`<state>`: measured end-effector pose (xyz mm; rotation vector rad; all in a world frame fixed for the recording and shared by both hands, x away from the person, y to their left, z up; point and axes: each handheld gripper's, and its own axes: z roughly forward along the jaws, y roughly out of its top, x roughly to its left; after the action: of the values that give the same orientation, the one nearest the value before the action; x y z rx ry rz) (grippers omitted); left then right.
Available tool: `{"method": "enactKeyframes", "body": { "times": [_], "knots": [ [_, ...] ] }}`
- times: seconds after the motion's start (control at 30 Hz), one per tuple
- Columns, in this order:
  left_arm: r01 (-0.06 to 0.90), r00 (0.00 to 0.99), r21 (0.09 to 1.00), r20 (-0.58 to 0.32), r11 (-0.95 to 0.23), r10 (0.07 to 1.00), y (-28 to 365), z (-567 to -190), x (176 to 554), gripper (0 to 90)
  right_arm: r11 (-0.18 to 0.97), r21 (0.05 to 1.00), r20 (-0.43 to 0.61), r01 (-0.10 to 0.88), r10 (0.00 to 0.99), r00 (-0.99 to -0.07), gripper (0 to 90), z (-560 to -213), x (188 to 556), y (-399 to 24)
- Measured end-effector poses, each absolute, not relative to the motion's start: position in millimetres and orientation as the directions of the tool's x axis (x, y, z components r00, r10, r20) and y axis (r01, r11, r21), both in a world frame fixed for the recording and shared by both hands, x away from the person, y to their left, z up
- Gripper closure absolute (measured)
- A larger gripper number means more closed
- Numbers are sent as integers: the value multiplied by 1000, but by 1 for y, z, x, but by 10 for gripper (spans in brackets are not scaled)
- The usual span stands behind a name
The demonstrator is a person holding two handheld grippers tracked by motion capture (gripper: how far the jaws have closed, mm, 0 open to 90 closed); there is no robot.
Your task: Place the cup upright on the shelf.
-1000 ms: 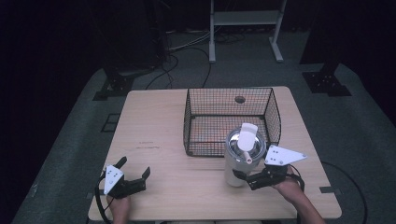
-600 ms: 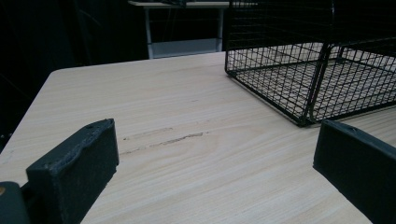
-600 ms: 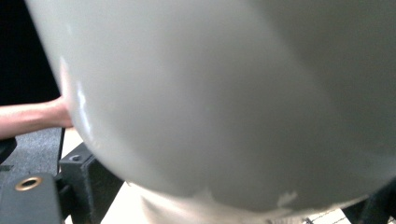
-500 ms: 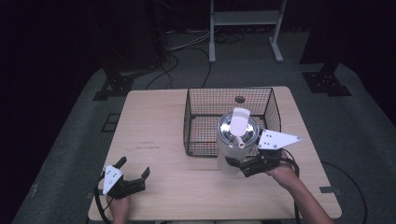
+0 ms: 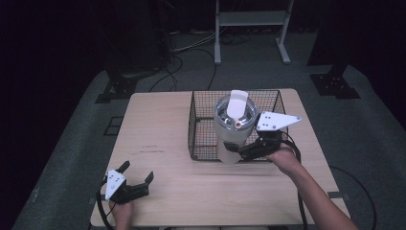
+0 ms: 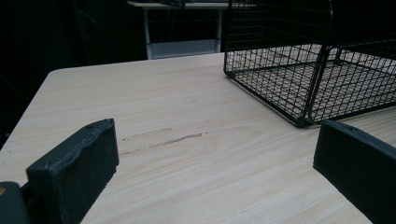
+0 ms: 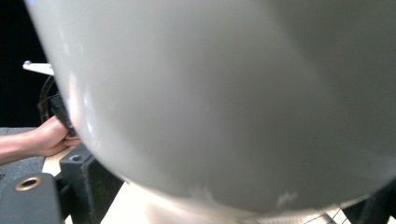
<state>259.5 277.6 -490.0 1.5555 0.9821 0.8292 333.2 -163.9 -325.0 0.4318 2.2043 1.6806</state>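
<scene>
The right tool [image 5: 244, 152] pinches a white tumbler [image 5: 231, 132] low on its side, one jaw on either flank of the body. In the high view the tumbler is upright, with its base over the near wall of the wire basket [image 5: 201, 139] and its top over the basket's inside. Whether it touches the wire cannot be told. Its lid has a metal ring and a white flap standing up at 12 o'clock, with a small orange spot at the lid's near edge. The grey plate on the right tool sits at 3 o'clock from the lid, and the person's right hand [image 5: 283, 160] grips the tool from 5 o'clock. In the right gripper view the tumbler's pale wall [image 7: 224, 93] is pressed close to the camera, with a black jaw at each lower corner.

The basket stands on the far right part of the desk [image 5: 158, 124], at about 1 o'clock from the desk's middle.

The left tool [image 5: 136, 179] rests near the desk's near left corner, at about 7 o'clock, well apart from the basket. Its jaws are spread wide with nothing between them; the left gripper view shows bare wood in the gap and the basket [image 6: 299, 79] off at 1 o'clock.
</scene>
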Motion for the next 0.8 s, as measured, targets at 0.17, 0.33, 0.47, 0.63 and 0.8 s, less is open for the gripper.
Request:
{"method": "enactKeyframes", "body": {
  "times": [0.17, 0.33, 0.47, 0.63, 0.8],
  "knots": [
    [168, 419, 981, 14, -93, 908, 278, -490, 259, 0, 254, 966, -77, 39, 431, -899, 91, -313, 348, -159],
    [168, 419, 981, 13, -92, 908, 278, -490, 260, 0, 257, 966, -90, 28, 435, -896, 91, -303, 359, -152],
    [165, 421, 982, 13, -91, 907, 278, -490, 260, 0, 254, 967, -95, 22, 442, -892, 91, -295, 372, -146],
    [167, 421, 982, 12, -90, 907, 278, -490, 259, 0, 244, 970, -95, 19, 443, -891, 91, -287, 387, -137],
    [165, 420, 982, 10, -87, 908, 278, -490, 259, 0, 241, 970, -83, 34, 457, -885, 91, -283, 401, -130]
  ]
}}
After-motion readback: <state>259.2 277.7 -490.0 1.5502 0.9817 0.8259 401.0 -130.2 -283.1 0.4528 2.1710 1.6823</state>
